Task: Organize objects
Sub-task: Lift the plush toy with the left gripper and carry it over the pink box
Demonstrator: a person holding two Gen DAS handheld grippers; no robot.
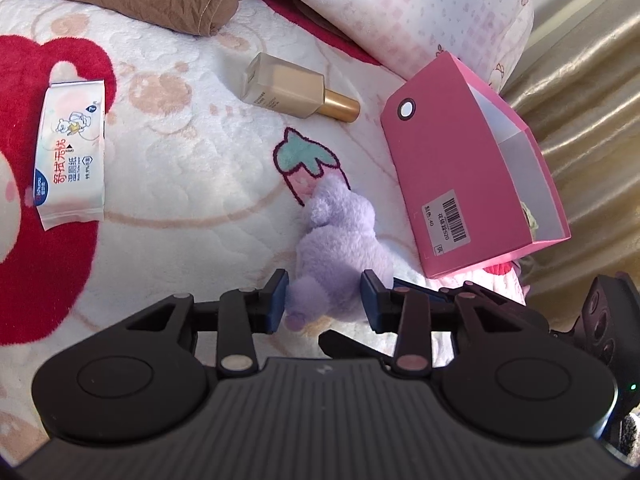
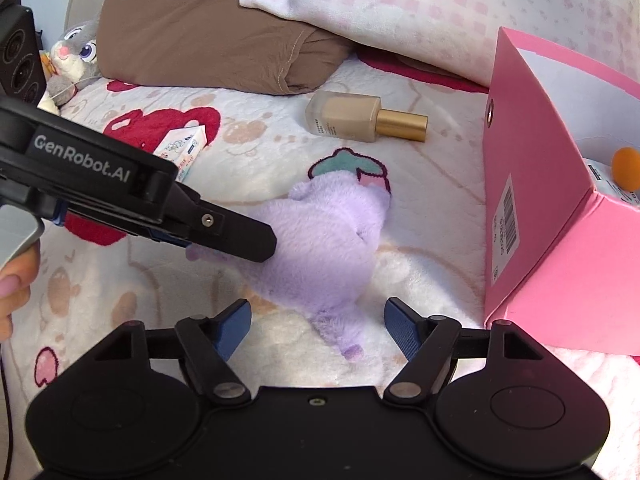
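A purple plush toy (image 1: 340, 240) (image 2: 320, 240) lies on the white fleece blanket (image 1: 192, 184). My left gripper (image 1: 325, 300) is closed on its near end, with the blue pads touching the fur on both sides. In the right wrist view one of its black fingers (image 2: 244, 240) lies across the toy's left side. My right gripper (image 2: 318, 330) stands open over the toy's near leg, its pads clear of the fur. A pink open box (image 1: 460, 184) (image 2: 532, 200) stands to the right.
A foundation bottle (image 1: 296, 88) (image 2: 360, 118) with a gold cap lies beyond the toy. A wet-wipes pack (image 1: 72, 152) (image 2: 184, 152) lies at the left. An orange ball (image 2: 626, 168) sits in the box. A brown pillow (image 2: 208, 24), pink quilt (image 2: 420, 4) and bunny plush (image 2: 76, 56) line the back.
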